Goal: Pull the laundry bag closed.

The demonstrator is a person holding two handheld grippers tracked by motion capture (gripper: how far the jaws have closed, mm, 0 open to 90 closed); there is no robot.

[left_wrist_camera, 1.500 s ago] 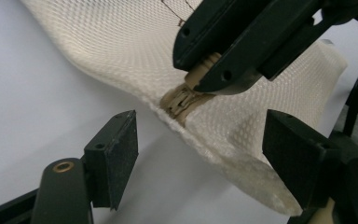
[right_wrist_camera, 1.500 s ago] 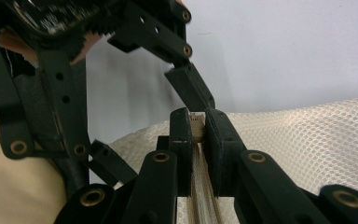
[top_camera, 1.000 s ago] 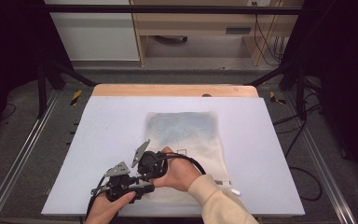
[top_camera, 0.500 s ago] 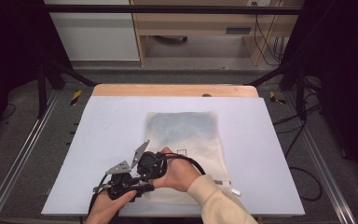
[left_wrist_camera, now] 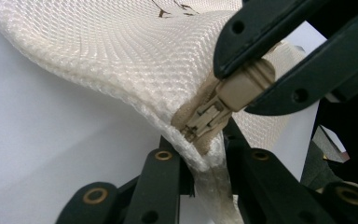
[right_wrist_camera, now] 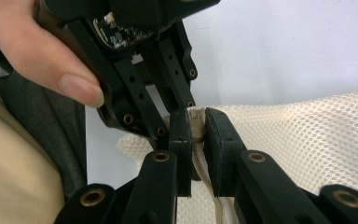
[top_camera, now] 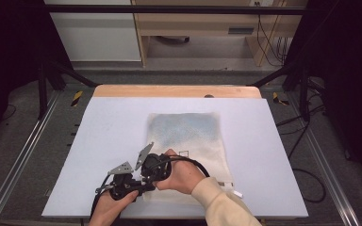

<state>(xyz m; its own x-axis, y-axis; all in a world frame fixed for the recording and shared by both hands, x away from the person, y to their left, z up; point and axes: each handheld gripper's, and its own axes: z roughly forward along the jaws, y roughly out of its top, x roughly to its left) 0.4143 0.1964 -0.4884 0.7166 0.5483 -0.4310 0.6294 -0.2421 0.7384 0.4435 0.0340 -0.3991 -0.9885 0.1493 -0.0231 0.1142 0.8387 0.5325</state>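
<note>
A cream mesh zip bag [top_camera: 186,136] lies flat on the white table [top_camera: 113,122], with both grippers at its near left corner. In the left gripper view, my left gripper [left_wrist_camera: 205,144] is shut on the bag's corner fabric just below the zipper slider [left_wrist_camera: 205,119]. Its jaws have just been closing, with the mesh between them. My right gripper [right_wrist_camera: 196,123] is shut on the beige zipper pull [left_wrist_camera: 247,84], and it comes in from the upper right in the left gripper view. From above, the left gripper [top_camera: 141,189] and the right gripper [top_camera: 147,179] sit almost touching each other.
A wooden strip [top_camera: 169,90] borders the table's far edge. Metal rails run along both sides, and cables lie on the floor at the right [top_camera: 306,179]. A small white tag [top_camera: 236,193] sticks out at the bag's near right corner.
</note>
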